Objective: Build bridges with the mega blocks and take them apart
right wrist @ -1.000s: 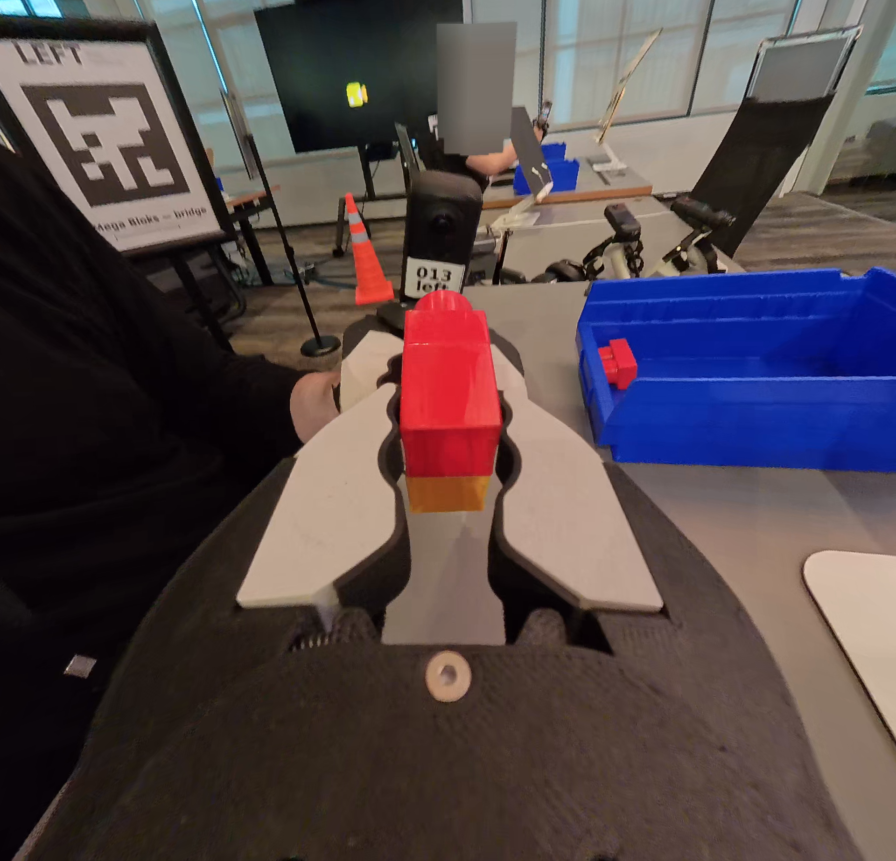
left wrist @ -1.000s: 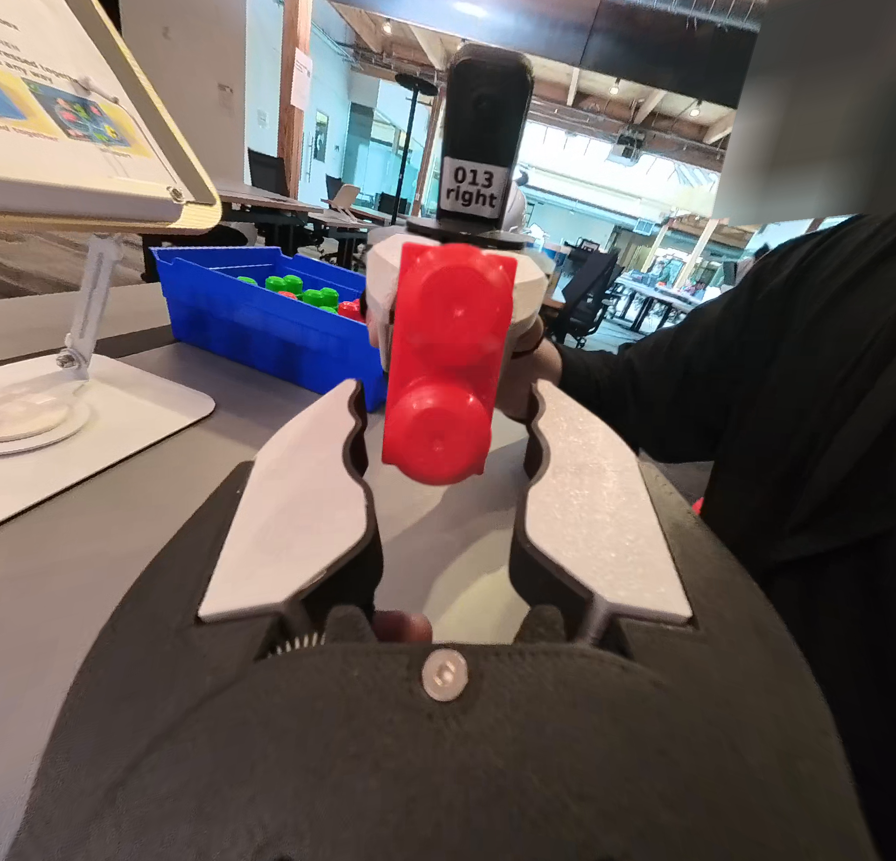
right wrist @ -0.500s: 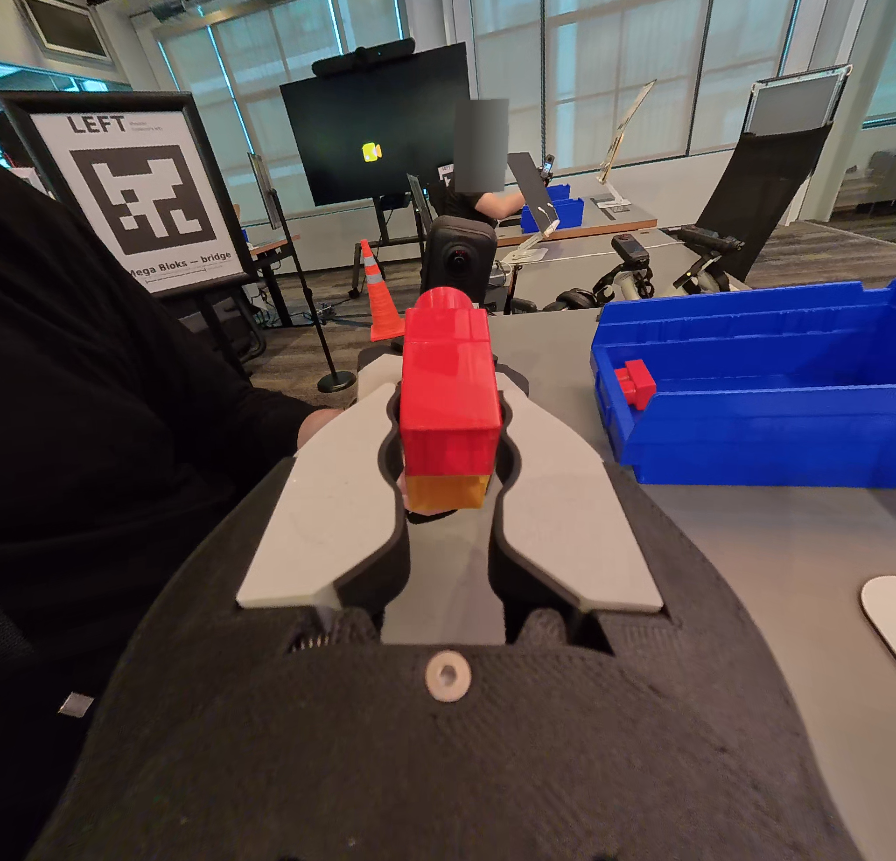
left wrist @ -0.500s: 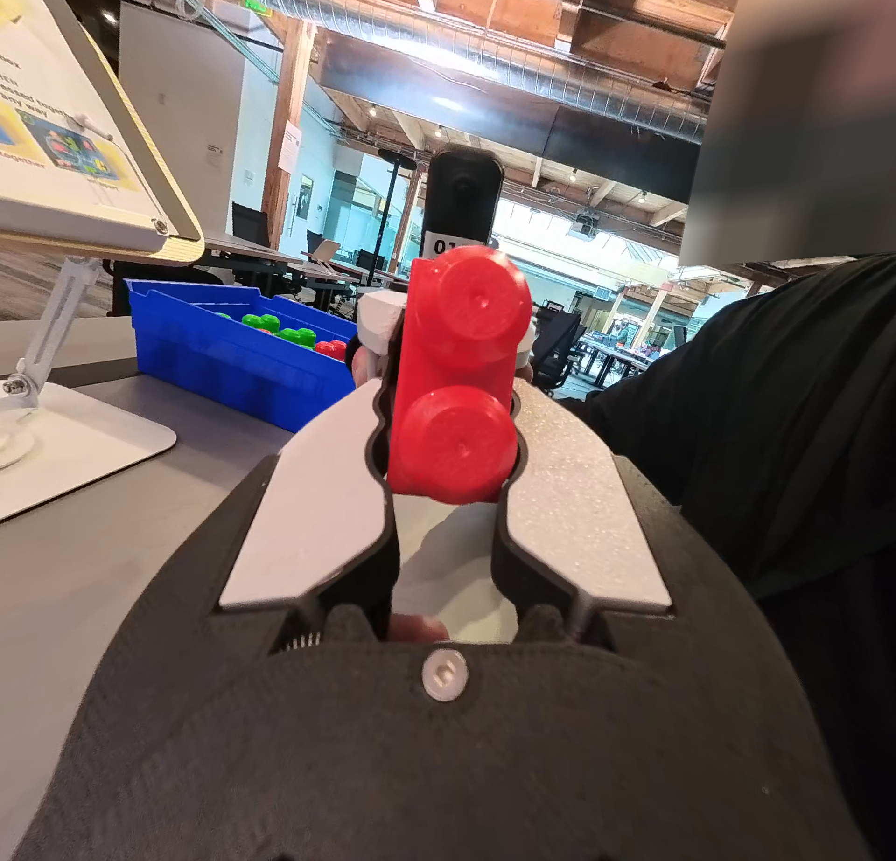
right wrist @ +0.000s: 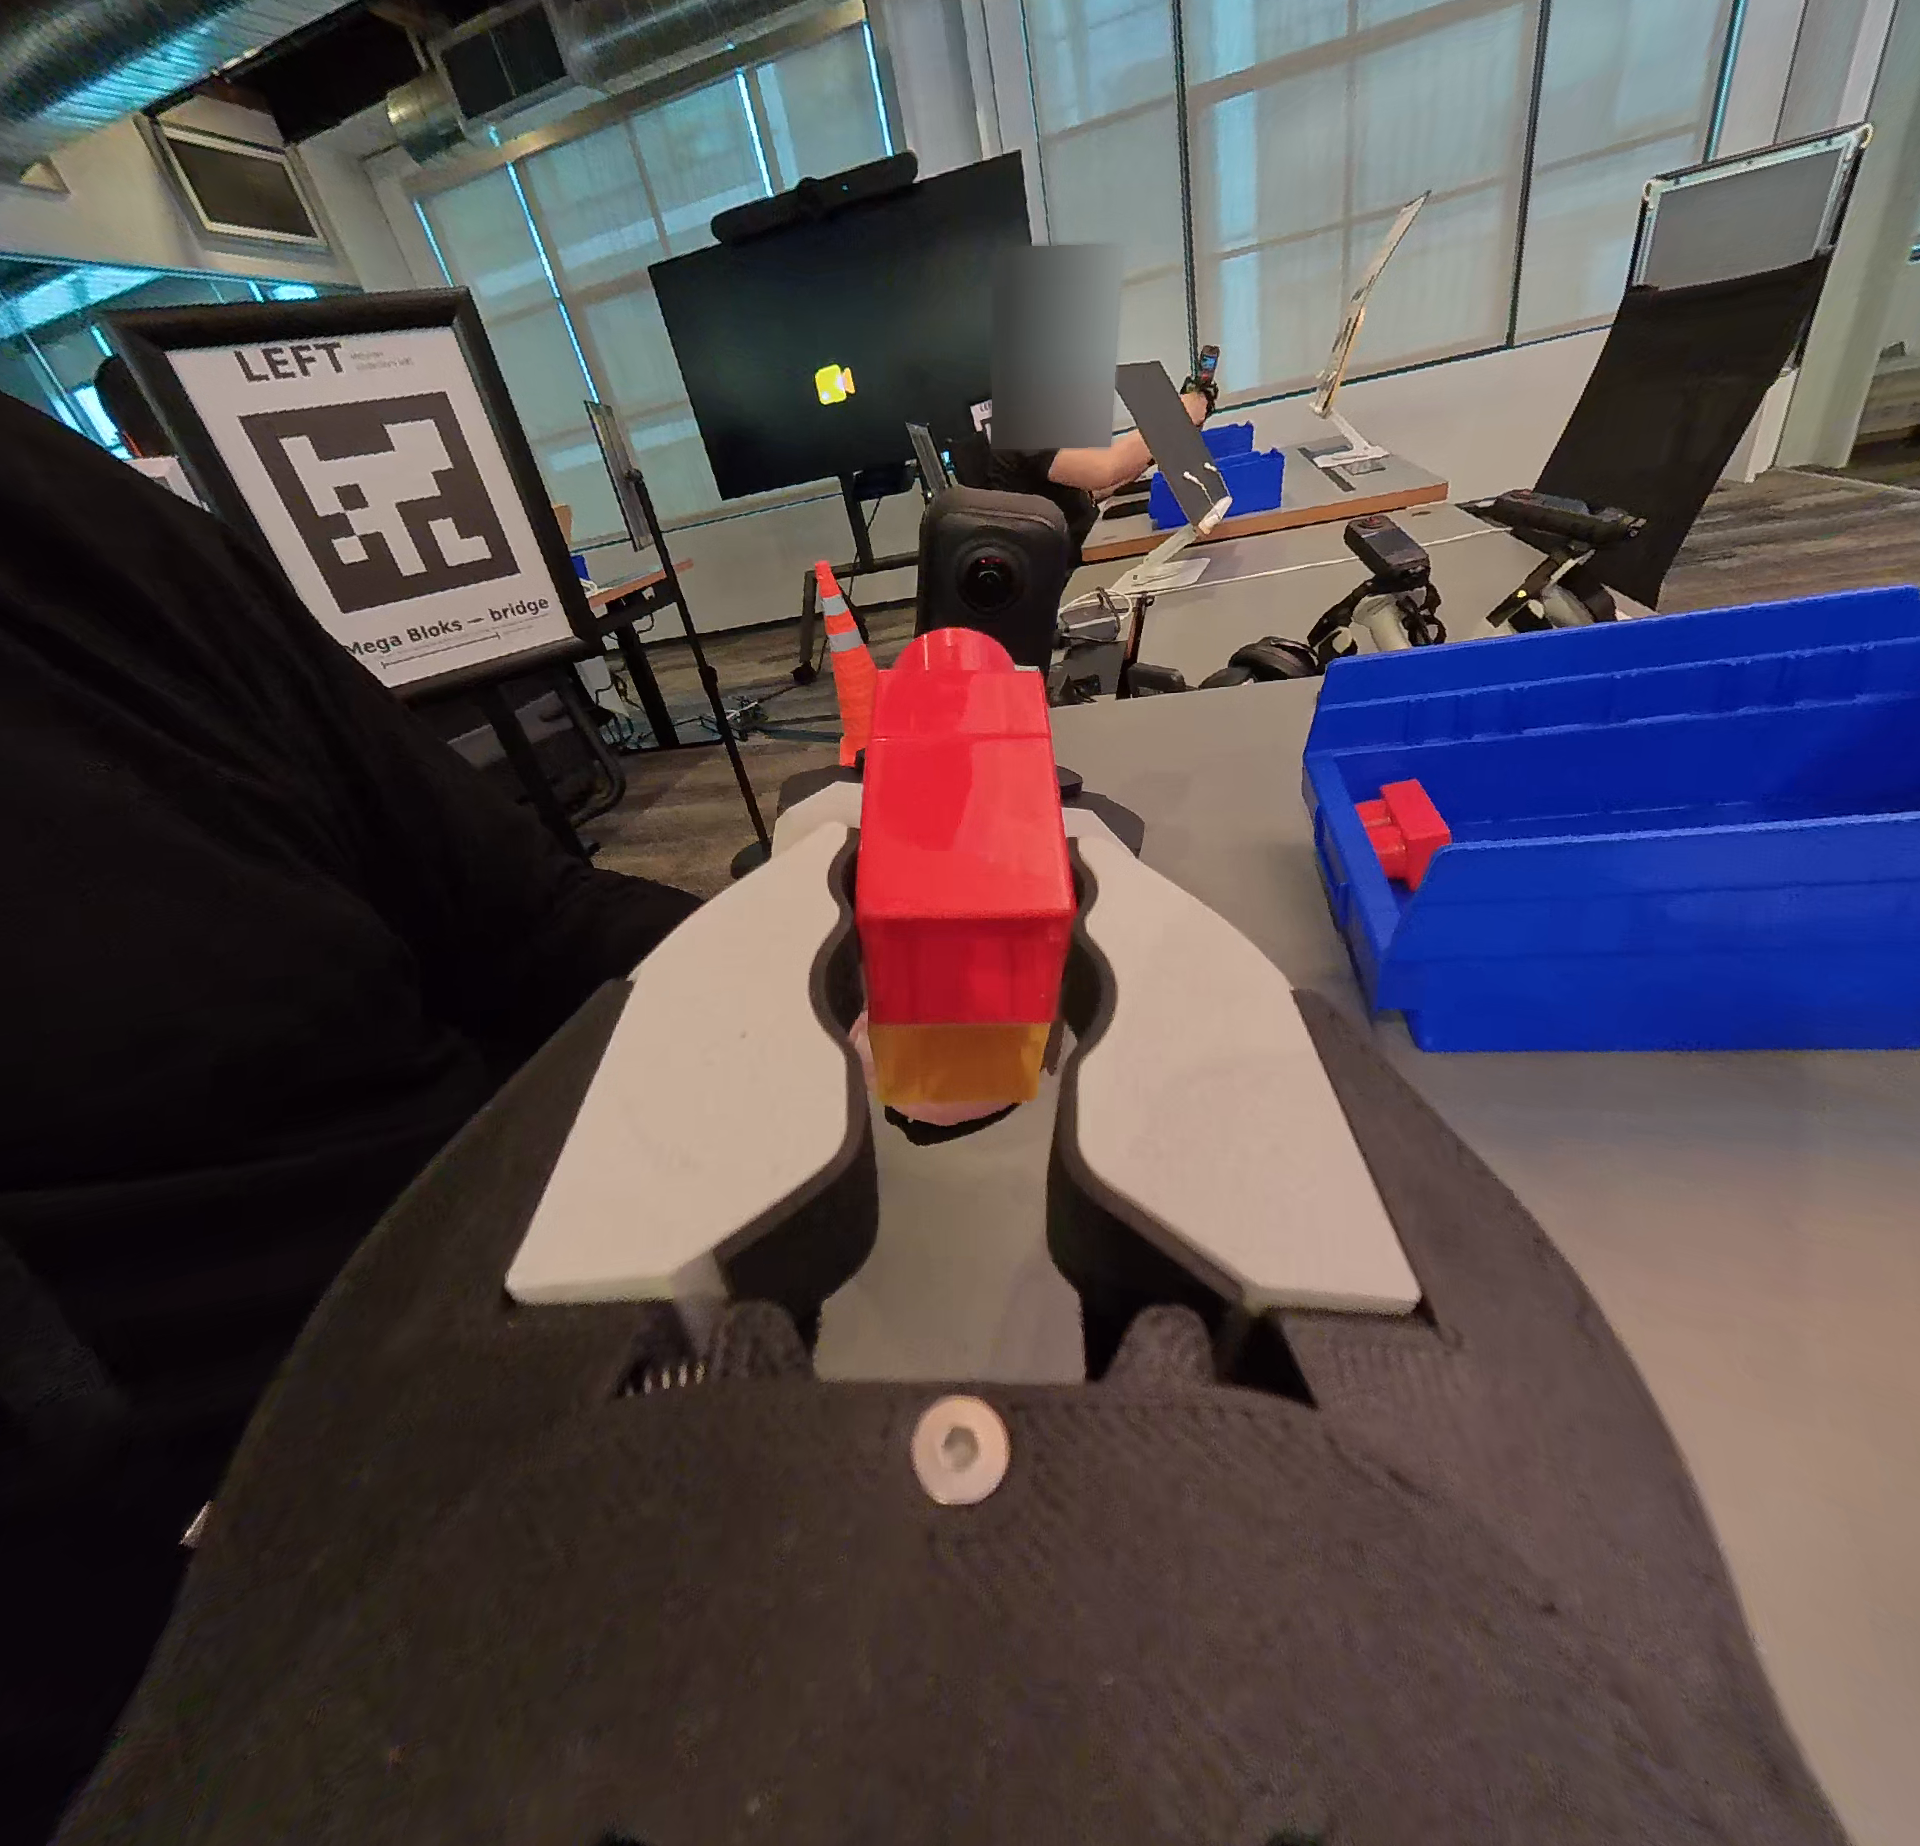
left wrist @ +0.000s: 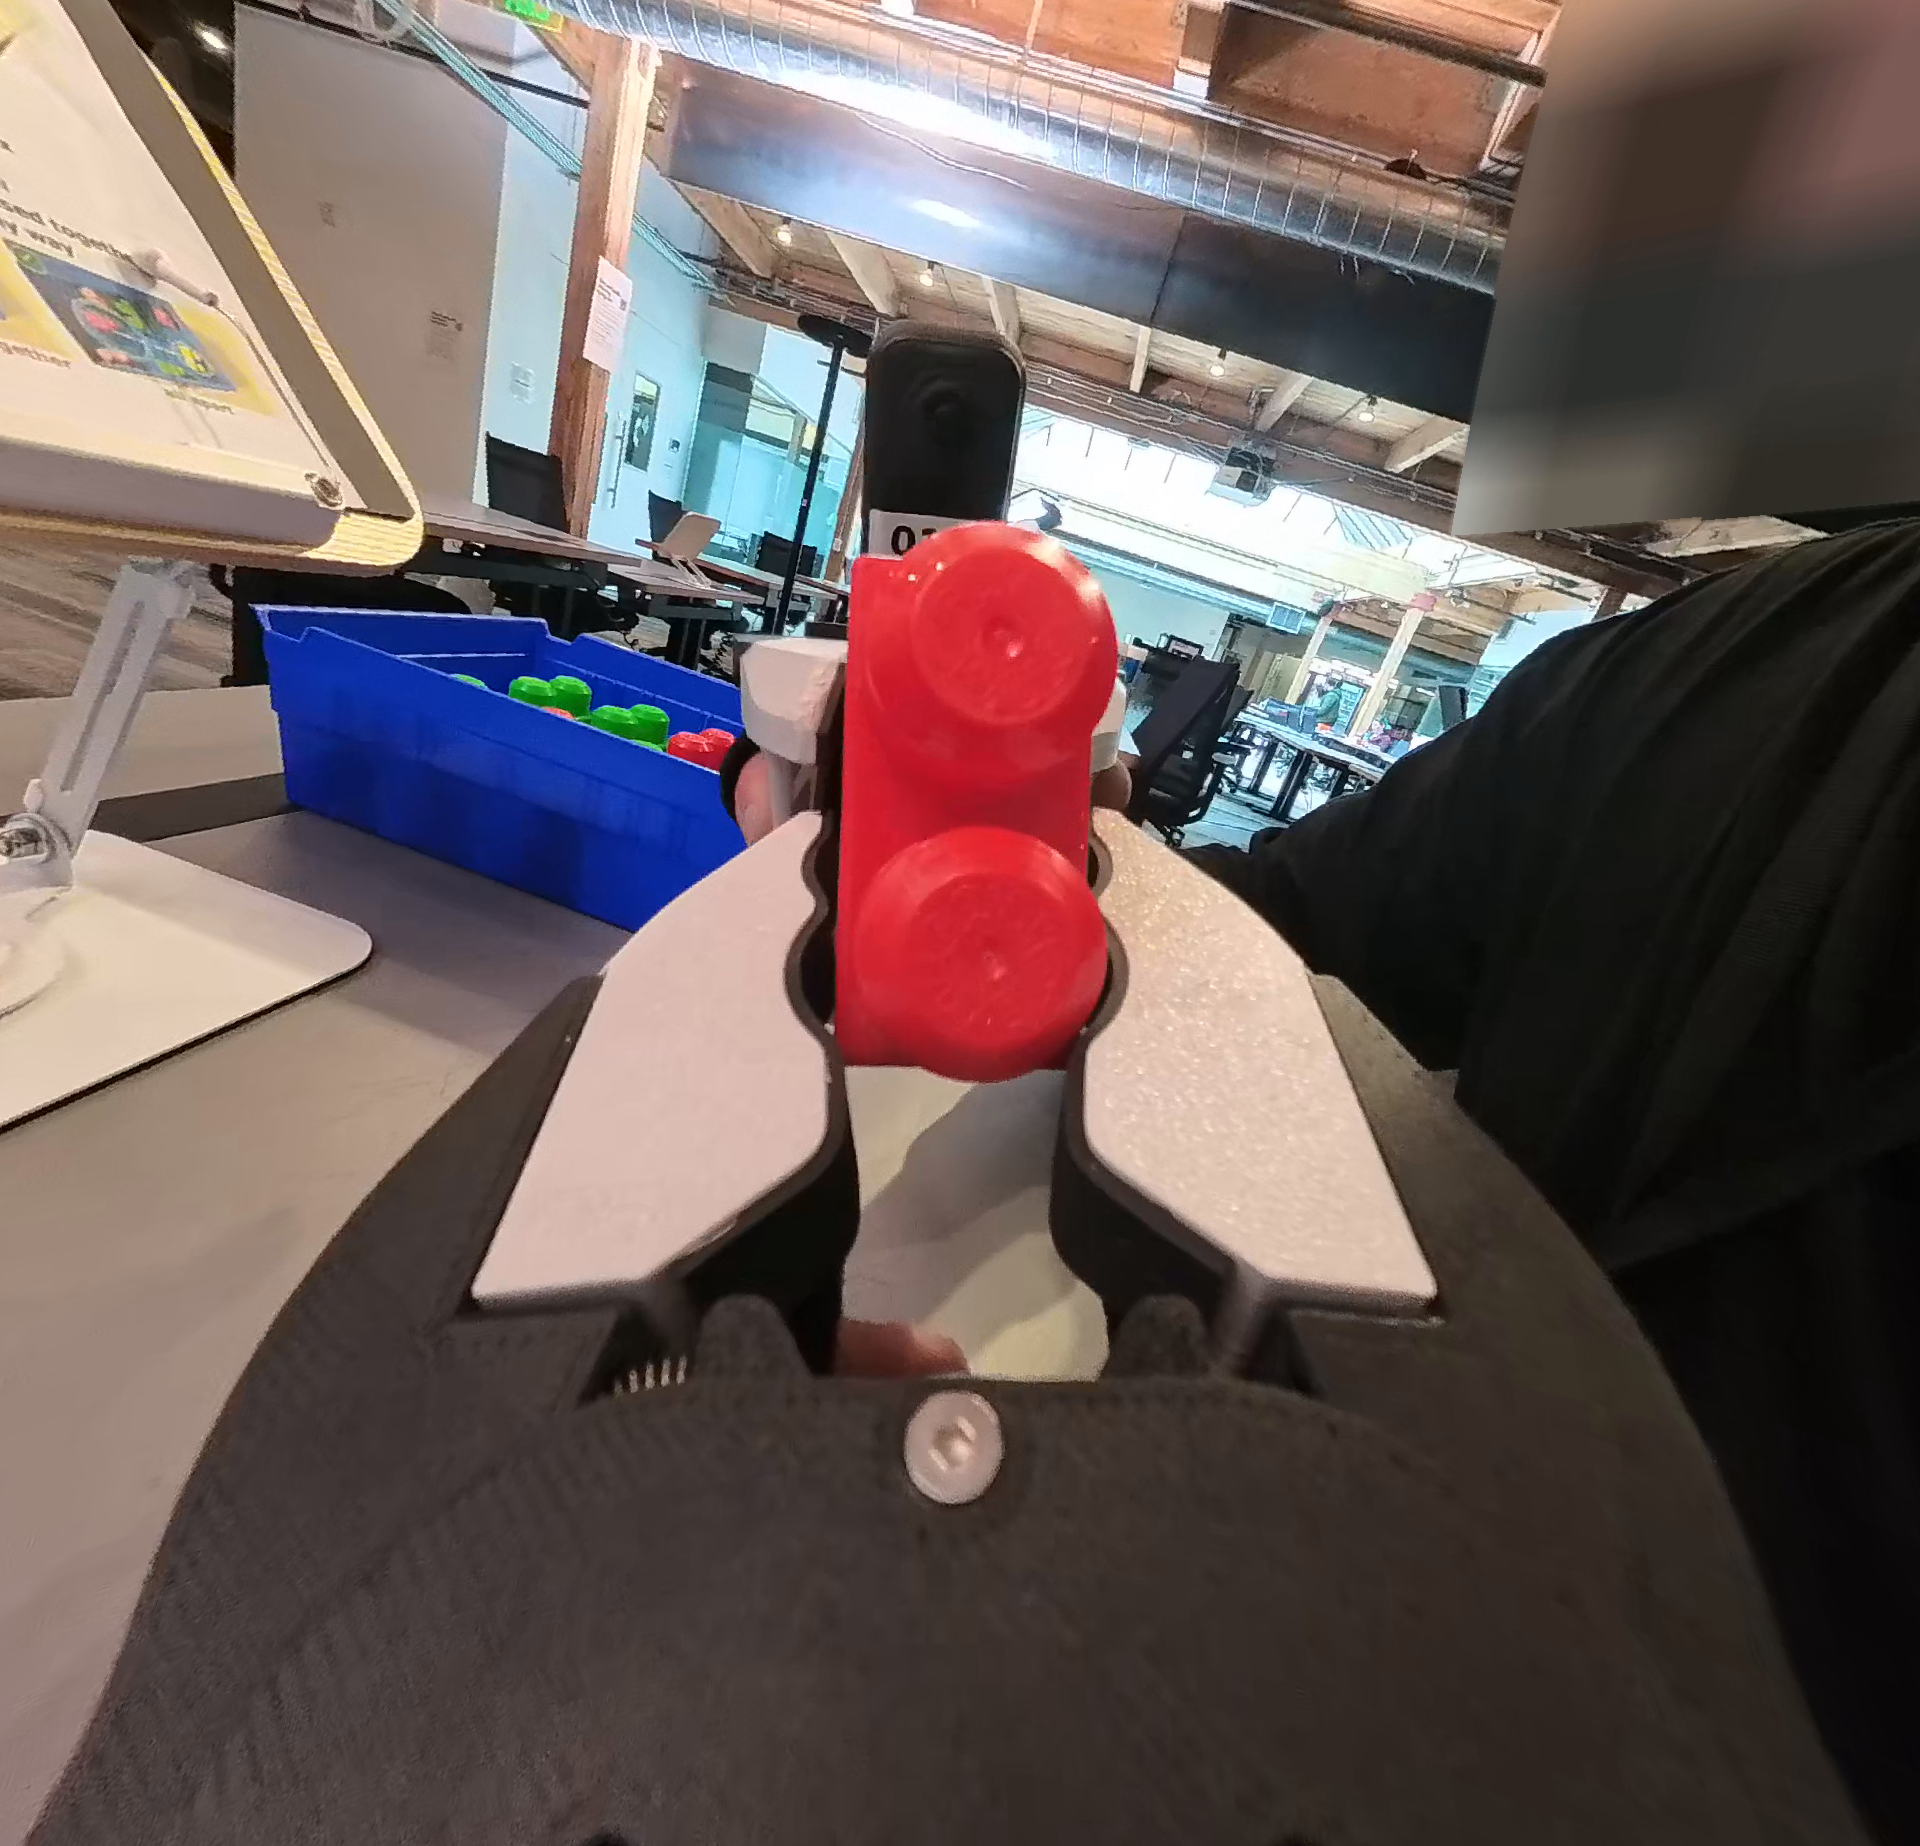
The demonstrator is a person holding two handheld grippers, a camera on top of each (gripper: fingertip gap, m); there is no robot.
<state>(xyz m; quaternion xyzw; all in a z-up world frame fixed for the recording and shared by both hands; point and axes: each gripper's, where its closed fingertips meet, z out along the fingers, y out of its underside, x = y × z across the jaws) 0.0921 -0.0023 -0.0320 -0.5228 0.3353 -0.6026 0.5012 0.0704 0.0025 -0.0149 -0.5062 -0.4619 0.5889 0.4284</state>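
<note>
Both grippers face each other above the grey table (left wrist: 208, 1225) and hold one short stack of blocks between them. In the left wrist view a red block (left wrist: 977, 757) shows its two studs to the camera, and my left gripper (left wrist: 961, 851) is shut on its sides. In the right wrist view my right gripper (right wrist: 961, 861) is shut on a red block (right wrist: 966, 923) with an orange block (right wrist: 956, 1064) joined at the near end. The far red block (right wrist: 956, 705) continues the stack into the left gripper's fingers (right wrist: 1117, 820). The right gripper's white body (left wrist: 790, 695) shows behind the stack.
A blue bin (left wrist: 468, 757) with green blocks (left wrist: 582, 700) and red ones stands on the table; in the right wrist view the bin (right wrist: 1662, 913) shows a red block (right wrist: 1403, 825). An instruction board on a white stand (left wrist: 156, 965) is at the left. A person's black sleeve (left wrist: 1610, 861) is close by. The tips of both grippers are at nearly the same place.
My left gripper moved forward around the red block and closed on it. The right gripper kept its grip on the stack, and both tilted up a little.
</note>
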